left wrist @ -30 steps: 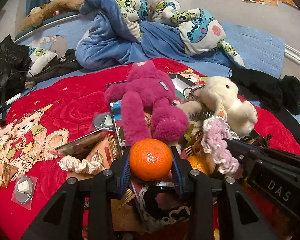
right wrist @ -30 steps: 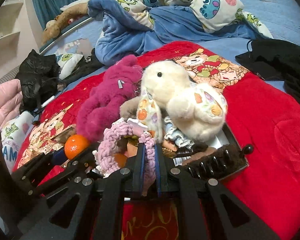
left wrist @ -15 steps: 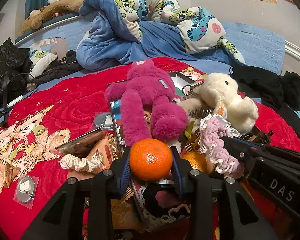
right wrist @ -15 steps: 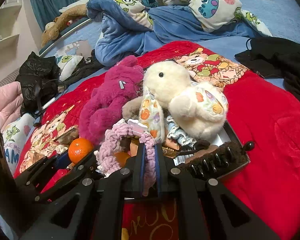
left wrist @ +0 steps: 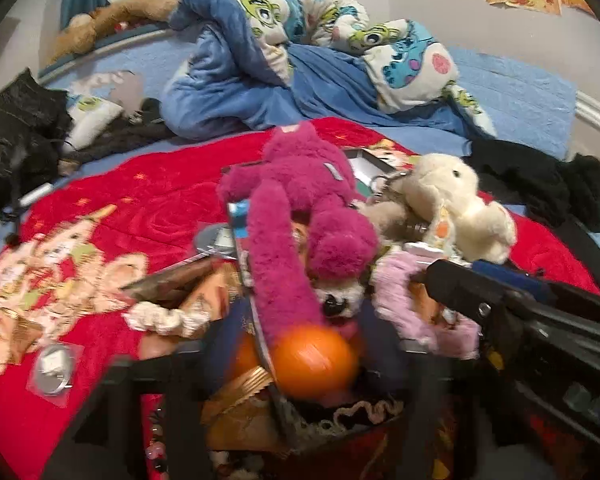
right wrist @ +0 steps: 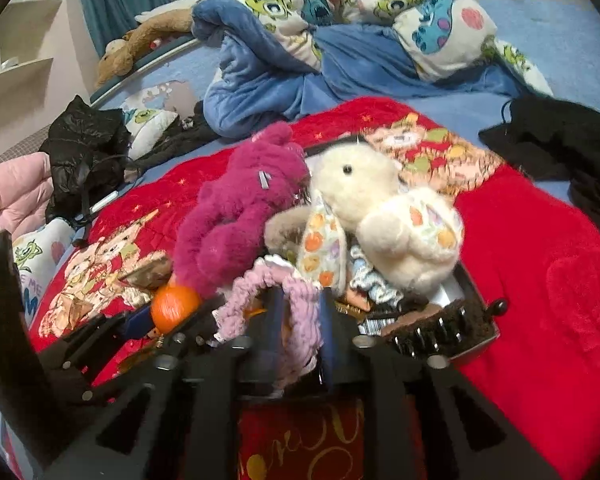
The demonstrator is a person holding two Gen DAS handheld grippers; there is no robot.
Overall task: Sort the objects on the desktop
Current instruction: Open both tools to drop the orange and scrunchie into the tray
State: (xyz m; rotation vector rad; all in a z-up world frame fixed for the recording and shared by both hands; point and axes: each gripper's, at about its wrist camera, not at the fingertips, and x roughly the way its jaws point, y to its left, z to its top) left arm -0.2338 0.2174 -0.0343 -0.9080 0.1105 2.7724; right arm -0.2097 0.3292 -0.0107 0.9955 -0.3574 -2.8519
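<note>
A heap of objects lies on a red blanket. In the blurred left wrist view my left gripper has opened wide around the orange, which sits low against the magenta plush; a second orange lies beside it. My right gripper is shut on a pink crocheted scrunchie, just in front of the cream bunny plush. The orange also shows in the right wrist view, between the left gripper's fingers.
A dark tray under the plushes holds a brown hairbrush and small packets. A white scrunchie and a bagged round disc lie on the blanket. Blue bedding and black clothes lie behind.
My left gripper's fingers have spread apart and the orange has dropped lower in the left wrist view, which now blurs with motion. The right gripper still holds the pink scrunchie.
</note>
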